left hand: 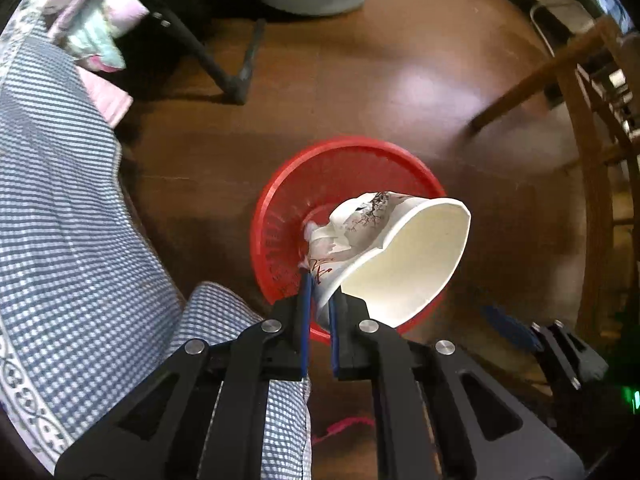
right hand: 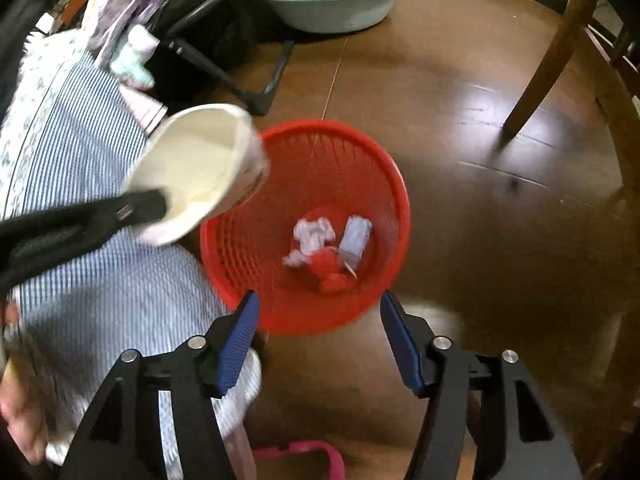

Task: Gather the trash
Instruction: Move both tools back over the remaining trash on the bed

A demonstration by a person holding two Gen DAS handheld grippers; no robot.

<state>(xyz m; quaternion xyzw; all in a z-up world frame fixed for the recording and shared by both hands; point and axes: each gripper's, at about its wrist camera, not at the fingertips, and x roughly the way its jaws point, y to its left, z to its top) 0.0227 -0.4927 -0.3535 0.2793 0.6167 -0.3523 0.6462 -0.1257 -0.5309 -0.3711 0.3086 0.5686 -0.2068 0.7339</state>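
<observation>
Crumpled paper cup (left hand: pixel 400 256) — left gripper (left hand: pixel 319 300) pinches.

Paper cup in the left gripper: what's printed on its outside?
White paper cup with dark branch-like print and red marks; clearest in the left wrist view.

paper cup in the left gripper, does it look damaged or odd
Yes. The paper cup is crushed: its rim is bent out of round and its printed wall crumpled where the left gripper pinches it, above the red basket.
</observation>
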